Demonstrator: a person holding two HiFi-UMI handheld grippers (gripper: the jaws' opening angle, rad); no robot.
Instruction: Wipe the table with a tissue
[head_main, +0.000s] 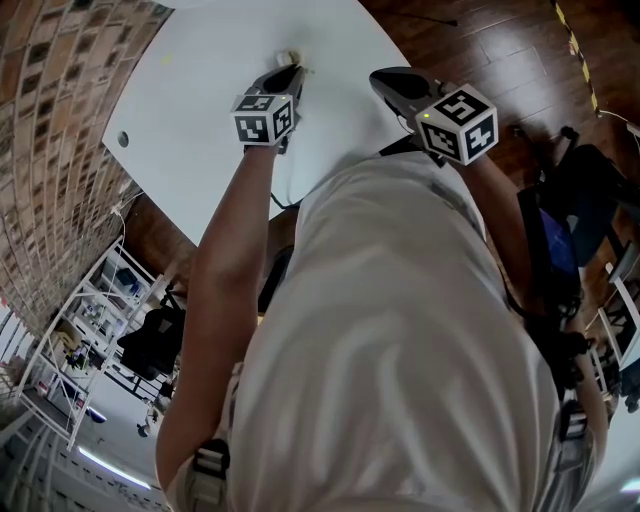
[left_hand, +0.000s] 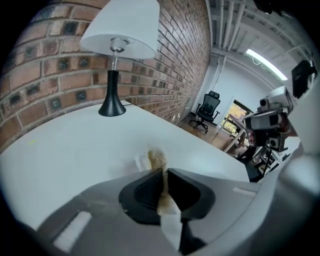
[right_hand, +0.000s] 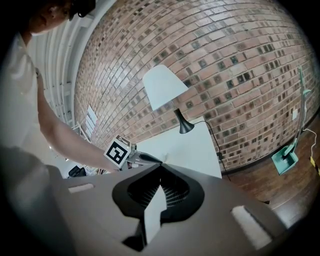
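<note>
A crumpled, yellowish-stained tissue (left_hand: 154, 159) is pinched between the jaws of my left gripper (left_hand: 165, 173), and its free end rests on the white table (left_hand: 65, 160). In the head view the left gripper (head_main: 291, 70) reaches over the table's far part with the tissue (head_main: 288, 57) at its tip. My right gripper (head_main: 386, 80) hovers at the table's right edge, apart from the tissue, its tips touching with nothing between them. From the right gripper view (right_hand: 161, 166) I see the left gripper (right_hand: 149, 159) with the tissue (right_hand: 165, 158) down on the table (right_hand: 200, 145).
A white-shaded lamp (left_hand: 117, 50) on a black base stands at the back of the table against the brick wall (left_hand: 175, 60). An office chair (left_hand: 206, 111) and equipment stand beyond the table. A green dustpan (right_hand: 285, 155) leans by the wall on the wooden floor (head_main: 500, 50).
</note>
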